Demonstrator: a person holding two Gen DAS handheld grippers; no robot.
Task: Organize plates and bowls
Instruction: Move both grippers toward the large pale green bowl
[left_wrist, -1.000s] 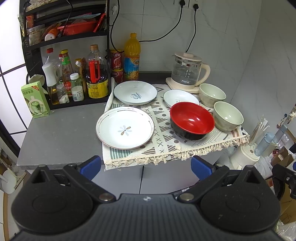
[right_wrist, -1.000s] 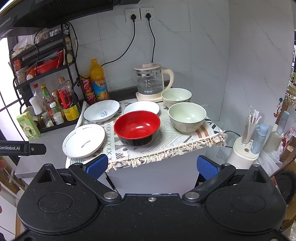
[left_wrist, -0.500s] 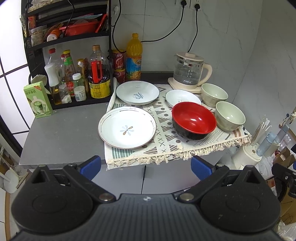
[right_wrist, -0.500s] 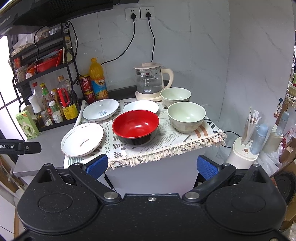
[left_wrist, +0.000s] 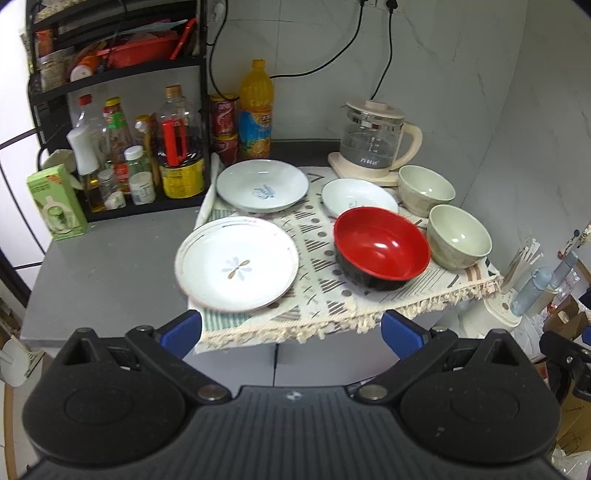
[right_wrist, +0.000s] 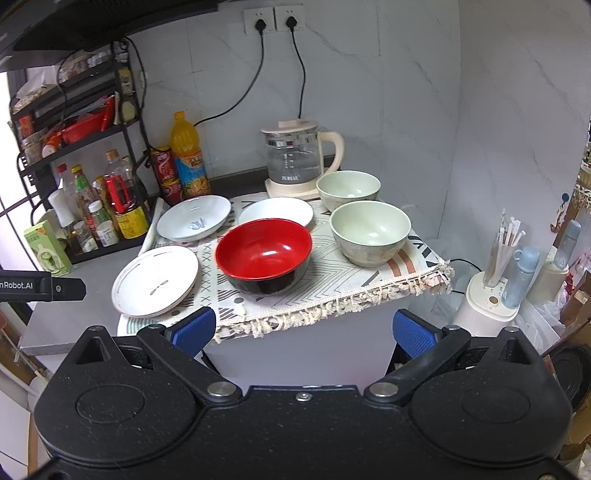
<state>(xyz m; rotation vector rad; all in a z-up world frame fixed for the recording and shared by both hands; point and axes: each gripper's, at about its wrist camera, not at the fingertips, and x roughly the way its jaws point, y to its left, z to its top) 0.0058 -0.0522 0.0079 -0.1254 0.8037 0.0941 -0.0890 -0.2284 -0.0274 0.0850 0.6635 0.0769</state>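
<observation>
Nothing sorted yet: both grippers empty, spread wide, short of the table (left_wrist: 110, 266).
Ahead of the left gripper (left_wrist: 291, 328) and right gripper (right_wrist: 303, 328), three white ceramic plates (left_wrist: 236, 262) and three bowls (right_wrist: 264, 251) lie unstacked.

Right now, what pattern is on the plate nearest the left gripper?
White, with a small grey-and-brown flower motif at the centre of the plate and a thin dark rim line; clearest in the left wrist view.

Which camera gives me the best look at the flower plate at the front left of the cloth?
Left wrist: the flower plate sits near centre, large, its petal pattern clear. Right wrist shows the same plate smaller, off to the left, pattern faint.
</observation>
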